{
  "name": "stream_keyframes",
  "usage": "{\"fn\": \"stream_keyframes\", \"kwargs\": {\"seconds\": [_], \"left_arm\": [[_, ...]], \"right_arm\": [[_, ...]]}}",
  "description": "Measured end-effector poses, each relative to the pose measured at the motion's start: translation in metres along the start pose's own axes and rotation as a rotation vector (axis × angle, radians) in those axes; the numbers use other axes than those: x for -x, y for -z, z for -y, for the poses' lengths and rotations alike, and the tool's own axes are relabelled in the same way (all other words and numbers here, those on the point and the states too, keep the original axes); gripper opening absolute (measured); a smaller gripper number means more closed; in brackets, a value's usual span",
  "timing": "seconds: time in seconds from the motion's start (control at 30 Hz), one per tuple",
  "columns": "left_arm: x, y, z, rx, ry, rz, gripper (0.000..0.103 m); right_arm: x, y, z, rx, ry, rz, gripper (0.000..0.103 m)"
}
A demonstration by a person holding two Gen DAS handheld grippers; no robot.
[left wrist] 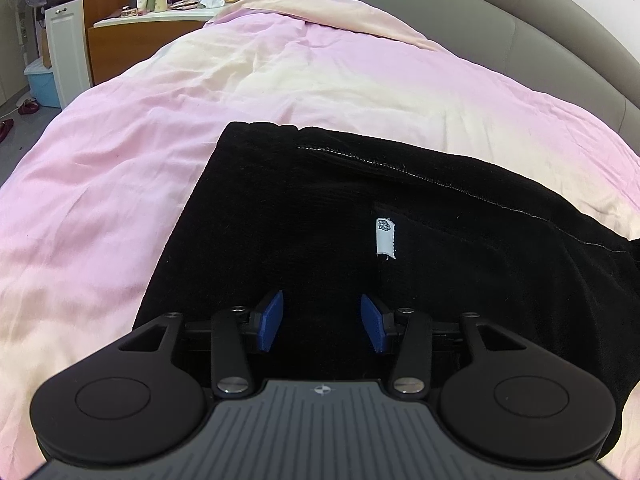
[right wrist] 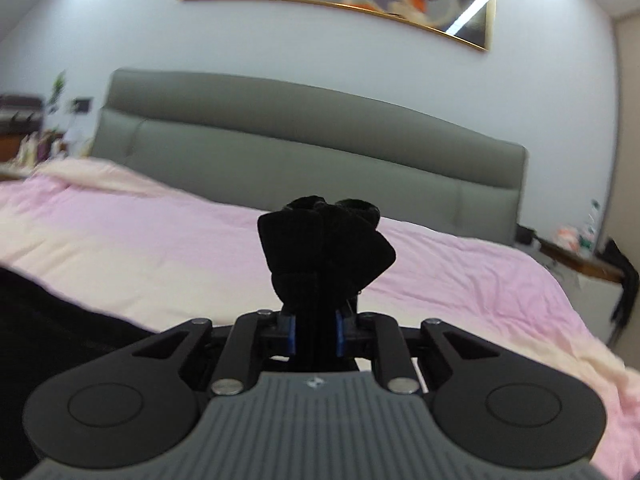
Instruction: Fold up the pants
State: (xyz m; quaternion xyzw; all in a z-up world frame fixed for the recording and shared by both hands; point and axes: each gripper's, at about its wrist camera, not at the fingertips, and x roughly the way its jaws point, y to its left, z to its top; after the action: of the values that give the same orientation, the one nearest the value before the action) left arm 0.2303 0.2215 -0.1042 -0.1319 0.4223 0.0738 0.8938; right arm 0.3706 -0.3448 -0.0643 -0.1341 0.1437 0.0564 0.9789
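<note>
Black pants [left wrist: 320, 220] lie flat on the pink bed cover [left wrist: 120, 168], with a white label [left wrist: 386, 238] and a stitched seam showing. My left gripper [left wrist: 322, 322] hovers just above the near part of the pants, its blue pads [left wrist: 272, 320] apart and holding nothing. In the right wrist view my right gripper [right wrist: 316, 334] is shut on a bunched-up end of the black pants [right wrist: 324, 252], lifted above the bed cover [right wrist: 160, 248]. More black fabric [right wrist: 48, 320] lies at the lower left of that view.
A grey padded headboard [right wrist: 304, 152] runs along the far side of the bed. A dresser with bottles [left wrist: 160, 4], a fan and a blue bin [left wrist: 40, 84] stand beyond the bed's left side. A nightstand [right wrist: 580, 260] is at the right.
</note>
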Motion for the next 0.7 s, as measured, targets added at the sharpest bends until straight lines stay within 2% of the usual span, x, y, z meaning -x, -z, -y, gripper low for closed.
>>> {"fn": "stream_keyframes", "kwargs": {"seconds": [0.1,0.2,0.27,0.33,0.43,0.53,0.57,0.6,0.63,0.7], "left_arm": [[0.001,0.0,-0.001,0.001,0.003,0.001,0.053],[0.002,0.001,-0.002,0.003,0.006,0.003,0.053],[0.002,0.001,-0.003,0.003,0.009,0.003,0.053],[0.002,0.0,-0.003,0.005,0.012,0.001,0.053],[0.002,0.0,-0.004,0.014,0.015,-0.004,0.053],[0.002,-0.001,-0.004,0.016,0.017,-0.009,0.053],[0.002,-0.001,-0.004,0.015,0.017,-0.012,0.053],[0.002,-0.001,-0.005,0.015,0.019,-0.013,0.053],[0.002,-0.002,-0.005,0.017,0.022,-0.014,0.053],[0.003,-0.002,-0.007,0.025,0.029,-0.016,0.053]], "right_arm": [[0.0,0.022,-0.066,0.277,-0.159,-0.068,0.014],[-0.005,0.06,-0.119,0.52,-0.281,-0.191,0.015],[-0.002,0.086,-0.141,0.685,-0.257,-0.199,0.019],[0.003,0.092,-0.149,0.763,-0.221,-0.187,0.022],[0.006,0.082,-0.141,0.753,-0.246,-0.235,0.028],[0.015,0.062,-0.129,0.689,-0.375,-0.322,0.032],[0.018,0.05,-0.123,0.635,-0.436,-0.342,0.034],[0.02,0.039,-0.113,0.562,-0.492,-0.359,0.04],[0.02,0.025,-0.101,0.467,-0.548,-0.371,0.038],[0.019,0.004,-0.08,0.303,-0.572,-0.347,0.035]]}}
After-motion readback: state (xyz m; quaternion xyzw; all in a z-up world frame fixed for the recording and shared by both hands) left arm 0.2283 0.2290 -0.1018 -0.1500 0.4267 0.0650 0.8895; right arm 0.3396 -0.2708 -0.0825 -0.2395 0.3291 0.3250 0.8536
